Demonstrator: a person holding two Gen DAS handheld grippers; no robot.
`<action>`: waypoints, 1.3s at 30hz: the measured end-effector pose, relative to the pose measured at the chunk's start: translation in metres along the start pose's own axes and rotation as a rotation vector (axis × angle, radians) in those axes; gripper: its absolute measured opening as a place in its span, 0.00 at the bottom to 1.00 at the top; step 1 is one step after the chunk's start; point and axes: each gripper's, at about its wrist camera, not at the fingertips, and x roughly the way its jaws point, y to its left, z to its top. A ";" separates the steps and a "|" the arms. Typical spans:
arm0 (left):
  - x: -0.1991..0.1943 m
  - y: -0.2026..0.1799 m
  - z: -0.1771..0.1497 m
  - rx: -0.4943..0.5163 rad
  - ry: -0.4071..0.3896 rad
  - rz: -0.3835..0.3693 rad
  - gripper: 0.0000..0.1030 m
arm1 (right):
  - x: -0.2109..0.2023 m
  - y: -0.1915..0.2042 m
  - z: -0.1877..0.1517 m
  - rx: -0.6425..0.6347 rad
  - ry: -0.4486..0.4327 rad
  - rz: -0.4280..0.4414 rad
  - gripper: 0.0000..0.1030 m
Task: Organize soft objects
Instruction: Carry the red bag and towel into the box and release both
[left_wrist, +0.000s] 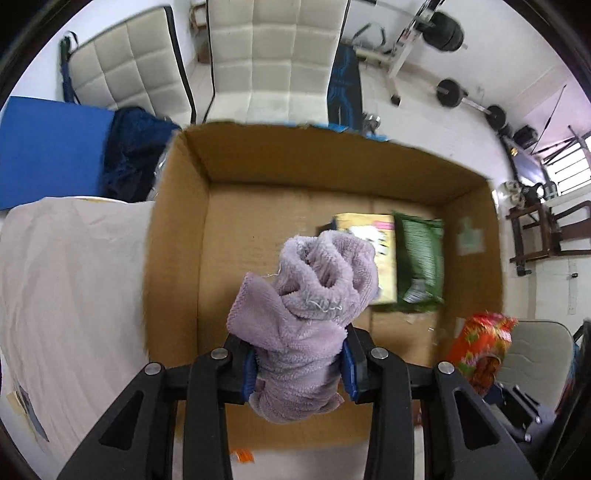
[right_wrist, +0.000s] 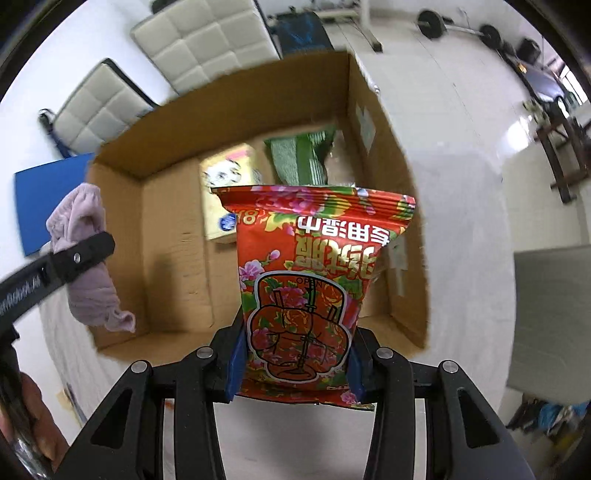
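Observation:
My left gripper (left_wrist: 299, 363) is shut on a bunched lilac towel (left_wrist: 306, 310) and holds it above the open cardboard box (left_wrist: 177, 229). The towel also shows in the right wrist view (right_wrist: 88, 258), at the box's left wall. My right gripper (right_wrist: 295, 363) is shut on a red floral wet-wipe pack (right_wrist: 310, 288) and holds it upright over the box's near edge (right_wrist: 147, 347). The pack also shows in the left wrist view (left_wrist: 480, 343), at the right. A yellow tissue pack (left_wrist: 384, 266) and a green pack (left_wrist: 421, 258) lie on the box floor.
The box stands on a surface covered with white cloth (left_wrist: 70, 280). Behind it lie a blue mat (left_wrist: 51, 147), a dark blue garment (left_wrist: 136, 155) and white padded chairs (left_wrist: 277, 59). Gym weights (left_wrist: 450, 92) stand at the far right.

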 end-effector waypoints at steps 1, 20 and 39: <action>0.011 0.001 0.007 -0.005 0.016 0.006 0.32 | 0.012 0.000 0.002 0.006 0.005 -0.009 0.45; 0.076 0.005 0.057 -0.014 0.134 0.020 0.36 | 0.088 -0.001 -0.002 0.055 0.122 -0.058 0.47; -0.019 -0.004 0.013 0.021 -0.019 0.055 0.80 | 0.050 -0.010 -0.017 0.008 0.058 -0.065 0.84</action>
